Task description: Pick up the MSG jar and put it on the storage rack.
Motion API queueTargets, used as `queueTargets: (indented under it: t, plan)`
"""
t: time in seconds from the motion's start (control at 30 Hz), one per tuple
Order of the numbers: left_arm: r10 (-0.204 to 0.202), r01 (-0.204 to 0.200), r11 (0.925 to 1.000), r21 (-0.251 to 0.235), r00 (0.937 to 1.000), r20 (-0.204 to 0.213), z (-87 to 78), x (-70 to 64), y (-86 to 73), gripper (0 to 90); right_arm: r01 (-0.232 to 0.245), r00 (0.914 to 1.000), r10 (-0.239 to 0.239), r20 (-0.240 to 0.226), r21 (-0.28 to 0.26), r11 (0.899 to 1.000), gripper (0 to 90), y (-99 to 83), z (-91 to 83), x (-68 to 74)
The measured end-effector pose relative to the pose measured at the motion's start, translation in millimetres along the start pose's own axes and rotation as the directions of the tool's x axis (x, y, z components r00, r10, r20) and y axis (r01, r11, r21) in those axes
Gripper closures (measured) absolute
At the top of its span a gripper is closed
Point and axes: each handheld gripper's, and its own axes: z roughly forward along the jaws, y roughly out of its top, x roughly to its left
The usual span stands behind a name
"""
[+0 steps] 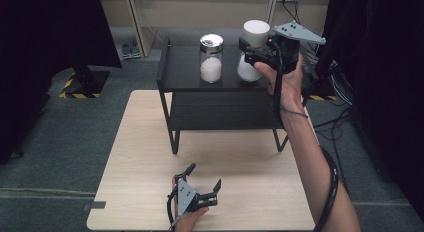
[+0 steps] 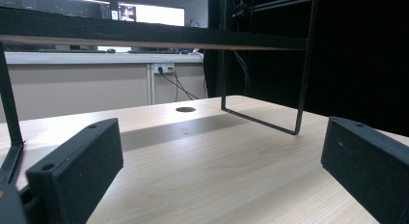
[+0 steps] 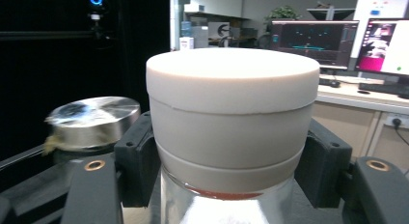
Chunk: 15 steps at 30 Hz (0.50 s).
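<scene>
1. Right fingers clamped on the white lid of a jar, one pad on each side just under the lid's top step; lid wedged squarely between them, no gap visible on either side.
2. Jar upright on the top shelf of the black rack, long axis vertical, lid up, white contents in the glass below; right gripper reaching in level from the jar's right, across that axis.
3. Judged from this: grip set for a twist or a straight lift of the lid, either one running along or around that vertical axis.
4. Just to the left on the same shelf, a second jar with a steel lid, near but apart from the held one; little room on that side for any sideways swing.
5. Left fingers spread wide, holding nothing, resting low over the surface at its near edge.
6. Left gripper well apart from both jars, with the rack's legs and lower shelf between; right hand far nearer to the work, left too far off to steady the glass body.
</scene>
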Motion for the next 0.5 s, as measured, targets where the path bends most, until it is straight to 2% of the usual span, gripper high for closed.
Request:
queueTargets:
  t: [0.23, 0.5]
  plan:
    - [-0.003, 0.003, 1.0000, 0.000, 1.0000, 0.003, -0.3, 0.4, 0.1, 0.4, -0.001, 0.9993, 0.000, 0.037, 0.013, 1.000, 34.4, -4.2, 10.3, -0.4]
    - [-0.004, 0.005, 1.0000, -0.004, 1.0000, 0.003, -0.6, 0.5, -0.6, 0.4, -0.015, 0.9983, 0.016, 0.056, -0.009, 1.000, 34.3, -11.1, 16.4, -1.8]
